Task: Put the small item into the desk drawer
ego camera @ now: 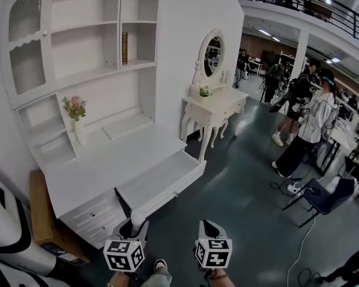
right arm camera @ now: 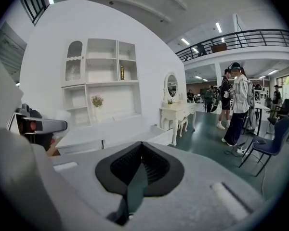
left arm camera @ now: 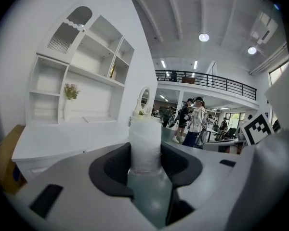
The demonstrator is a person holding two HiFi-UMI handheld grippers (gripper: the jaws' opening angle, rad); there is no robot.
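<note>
We are gripping the small white-capped bottle [left arm camera: 145, 146] in our left gripper [ego camera: 134, 225].
We are holding it near the open desk drawer [ego camera: 161, 183]; our right gripper [ego camera: 208, 226] jaws are sitting pressed together, empty.

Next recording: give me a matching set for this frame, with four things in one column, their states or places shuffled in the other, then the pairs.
Things
1. left gripper
2. right gripper
3. desk drawer
4. flower vase

States or places
A. pulled open
B. jaws together, nothing between them
C. stands on the desk
D. closed on a small pale bottle

Pairs: 1-D, 2-B, 3-A, 4-C
</note>
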